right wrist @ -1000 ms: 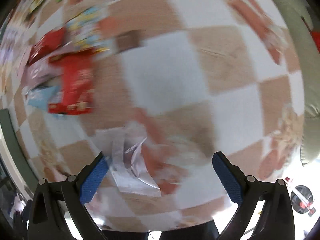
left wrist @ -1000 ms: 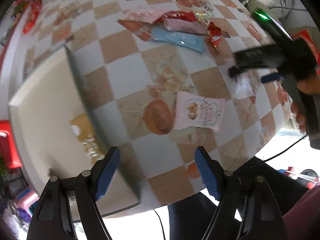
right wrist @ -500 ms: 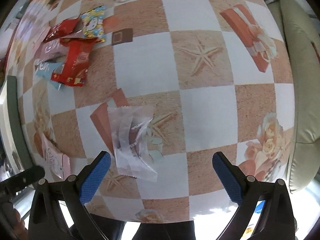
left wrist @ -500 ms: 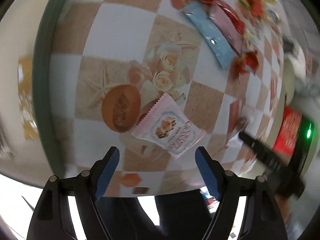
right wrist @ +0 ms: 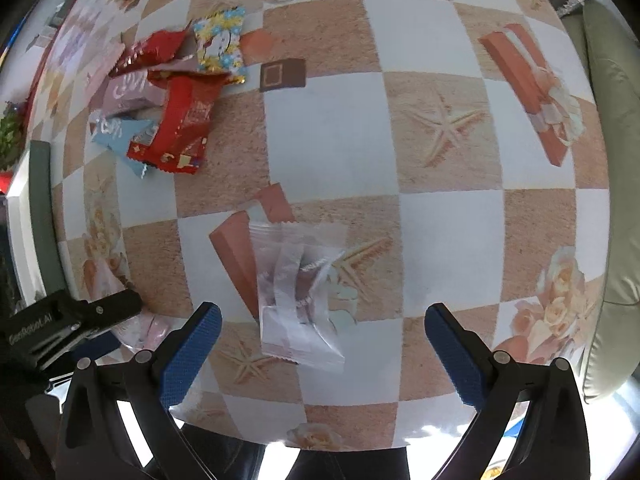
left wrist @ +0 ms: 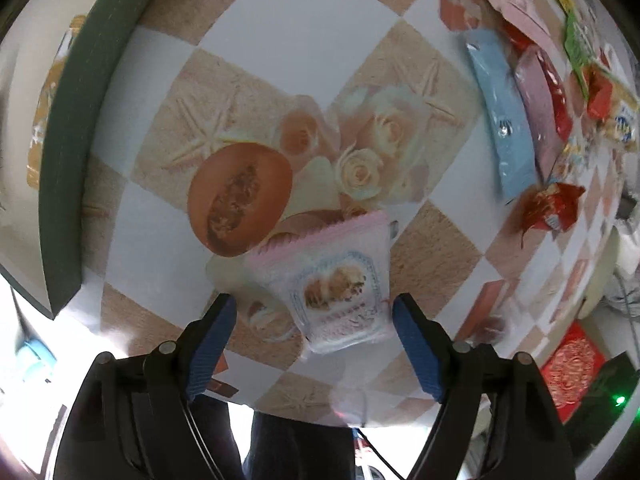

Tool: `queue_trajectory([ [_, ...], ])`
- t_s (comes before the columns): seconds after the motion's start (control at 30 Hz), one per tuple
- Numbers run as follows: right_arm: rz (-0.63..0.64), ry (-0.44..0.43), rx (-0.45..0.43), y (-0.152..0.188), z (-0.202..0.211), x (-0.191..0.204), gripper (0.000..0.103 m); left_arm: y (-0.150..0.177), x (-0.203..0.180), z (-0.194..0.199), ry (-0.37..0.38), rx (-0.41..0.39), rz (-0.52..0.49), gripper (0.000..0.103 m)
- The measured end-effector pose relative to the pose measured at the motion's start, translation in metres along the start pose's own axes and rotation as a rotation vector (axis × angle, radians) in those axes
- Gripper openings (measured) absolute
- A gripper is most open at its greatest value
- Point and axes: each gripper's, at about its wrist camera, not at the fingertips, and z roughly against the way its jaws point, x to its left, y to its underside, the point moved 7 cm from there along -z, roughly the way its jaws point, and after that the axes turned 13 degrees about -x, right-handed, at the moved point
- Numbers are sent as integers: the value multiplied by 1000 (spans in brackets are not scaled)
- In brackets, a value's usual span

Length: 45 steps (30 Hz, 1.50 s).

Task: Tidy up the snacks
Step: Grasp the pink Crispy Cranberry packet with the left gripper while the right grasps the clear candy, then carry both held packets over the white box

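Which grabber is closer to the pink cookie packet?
Left. The left gripper hangs open right over the pink cookie packet. The right gripper is off to the side, above a clear wrapper.

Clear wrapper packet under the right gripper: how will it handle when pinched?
The clear packet looks crinkly and thin, so probably floppy and light. Its glossy film may slip between the pads. It lies flat on the table, so it won't roll.

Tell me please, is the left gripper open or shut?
Open: the left gripper has its blue pads spread either side of the pink snack packet, not pressing it.
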Motion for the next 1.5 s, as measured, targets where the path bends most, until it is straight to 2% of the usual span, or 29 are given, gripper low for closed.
queue_trajectory([
  [0.17, 18, 36, 31, 12, -13, 6, 102, 6, -17, -4, -70, -25, -125, 84],
  [0.27, 55, 71, 38, 16, -20, 12, 102, 6, -22, -3, -120, -59, -254, 84],
  [0.33, 74, 82, 35, 22, -20, 16, 103, 6, -26, -1, -126, -84, -316, 84],
  [0.5, 65, 77, 16, 34, -20, 18, 103, 6, -33, 1, -133, -120, -372, 85],
  [0.6, 89, 76, 63, 37, -20, 16, 103, 5, -38, 4, -137, -129, -428, 85],
  [0.67, 78, 72, 75, 24, -22, 13, 103, 9, -52, 5, -136, -132, -472, 79],
  [0.7, 69, 56, 69, 24, -20, 16, 101, 11, -57, 7, -134, -136, -511, 77],
  [0.77, 92, 67, 52, 22, -14, 21, 89, 14, -68, 9, -130, -143, -572, 63],
  [0.83, 137, 75, 26, 24, -5, 27, 63, 19, -76, 13, -121, -153, -647, 50],
  [0.87, 157, 73, 11, 25, 0, 30, 52, 20, -80, 14, -113, -154, -673, 48],
  [0.9, 171, 68, 1, 25, 4, 34, 30, 21, -80, 15, -105, -154, -694, 47],
  [1.0, 122, 4, 15, 27, 10, 36, 30, 22, -81, 20, -69, -152, -737, 43],
  [1.13, 54, -78, 6, 27, 25, 30, 30, 16, -59, 34, -29, -159, -726, 43],
  [1.23, 56, -94, -2, 28, 37, 32, 30, 12, -59, 55, 18, -192, -725, 43],
  [1.5, 57, -135, -14, 21, 64, 53, 30, -9, -55, 110, 56, -307, -732, 43],
])
